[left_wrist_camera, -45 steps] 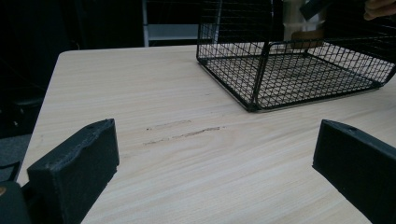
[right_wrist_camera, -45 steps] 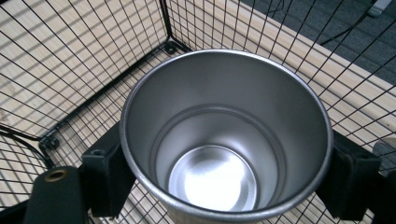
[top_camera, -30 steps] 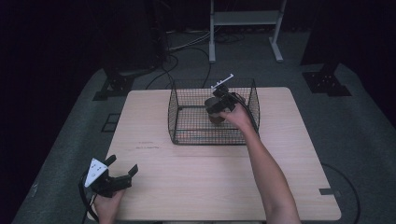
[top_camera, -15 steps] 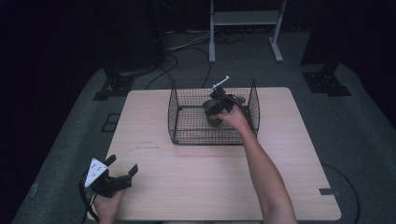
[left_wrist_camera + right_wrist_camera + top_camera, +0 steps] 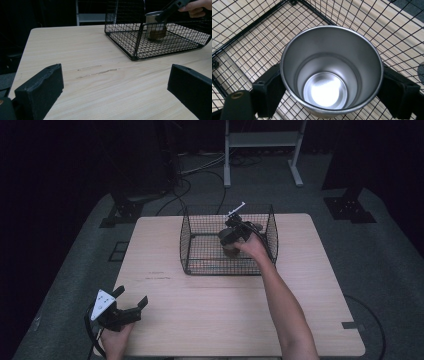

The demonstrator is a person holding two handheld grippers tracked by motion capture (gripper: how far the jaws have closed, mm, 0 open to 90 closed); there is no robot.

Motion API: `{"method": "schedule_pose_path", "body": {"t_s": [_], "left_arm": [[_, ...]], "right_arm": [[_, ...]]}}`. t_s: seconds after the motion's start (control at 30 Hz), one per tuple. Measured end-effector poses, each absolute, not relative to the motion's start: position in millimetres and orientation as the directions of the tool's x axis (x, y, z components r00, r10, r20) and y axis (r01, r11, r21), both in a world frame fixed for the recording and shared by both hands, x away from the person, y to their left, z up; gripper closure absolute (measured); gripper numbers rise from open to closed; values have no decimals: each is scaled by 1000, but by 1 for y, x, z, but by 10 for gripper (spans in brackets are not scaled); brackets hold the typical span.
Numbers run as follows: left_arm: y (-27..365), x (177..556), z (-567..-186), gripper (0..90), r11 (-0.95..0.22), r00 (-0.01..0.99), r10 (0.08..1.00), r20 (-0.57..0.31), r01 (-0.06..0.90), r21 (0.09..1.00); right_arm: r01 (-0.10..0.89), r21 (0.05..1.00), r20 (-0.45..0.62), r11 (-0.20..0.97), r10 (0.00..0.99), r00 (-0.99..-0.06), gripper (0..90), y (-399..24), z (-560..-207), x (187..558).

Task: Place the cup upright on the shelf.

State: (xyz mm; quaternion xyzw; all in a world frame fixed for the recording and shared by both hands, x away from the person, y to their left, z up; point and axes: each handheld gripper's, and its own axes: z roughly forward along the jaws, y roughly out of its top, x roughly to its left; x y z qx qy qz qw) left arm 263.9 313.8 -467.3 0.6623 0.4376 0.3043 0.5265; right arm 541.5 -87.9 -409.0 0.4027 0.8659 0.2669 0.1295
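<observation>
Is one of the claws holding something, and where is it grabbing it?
The right claw grips the metal cup by its outside wall, one jaw on each side, inside the wire basket. The left claw is open and holds nothing.

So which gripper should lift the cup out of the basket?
Right. The right gripper already has a jaw on each side of the cup in the basket; the left gripper hangs open near the table's front-left corner.
</observation>
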Motion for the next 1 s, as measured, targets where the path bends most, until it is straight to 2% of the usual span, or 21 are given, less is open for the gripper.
{"method": "schedule_pose_path", "body": {"t_s": [0.77,1.0], "left_arm": [[313,264,-467,0,-58,427,902,-61,261,964],[313,265,-468,0,-59,426,903,-59,259,964]], "right_arm": [[630,555,8,543,754,-657,114,-91,-407,540],[638,578,26,509,770,-638,77,-96,-404,540]]}}
